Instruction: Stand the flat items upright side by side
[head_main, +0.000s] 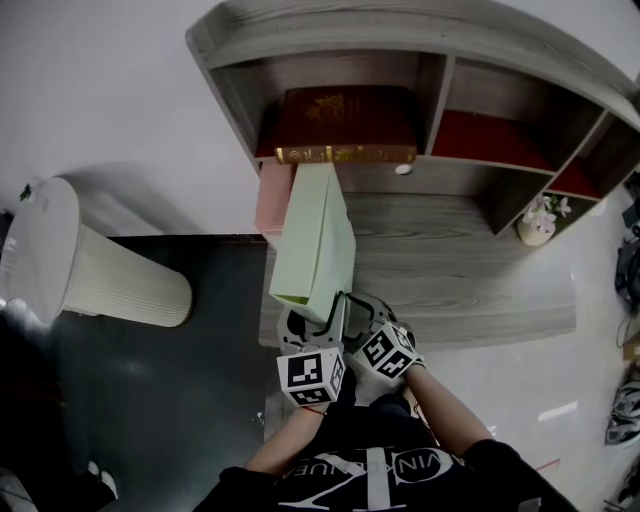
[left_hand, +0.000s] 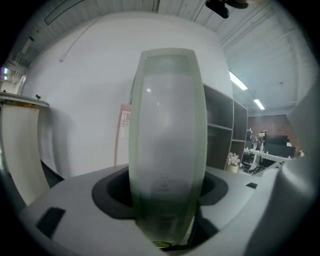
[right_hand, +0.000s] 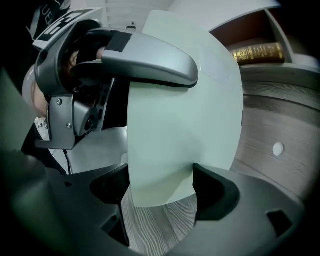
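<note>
The left gripper (head_main: 300, 318) and the right gripper (head_main: 358, 306) both pinch the near end of a pale green book (head_main: 315, 235). Its far end is near the red book (head_main: 345, 120), which lies flat in the shelf (head_main: 460, 240).

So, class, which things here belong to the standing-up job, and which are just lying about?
Job: pale green box; dark red book; pink flat item.
Lying about: flower vase; white ribbed bin.

Grey wooden shelf (head_main: 480, 270) carries red book (head_main: 345, 120), perhaps vase (head_main: 537, 228).
</note>
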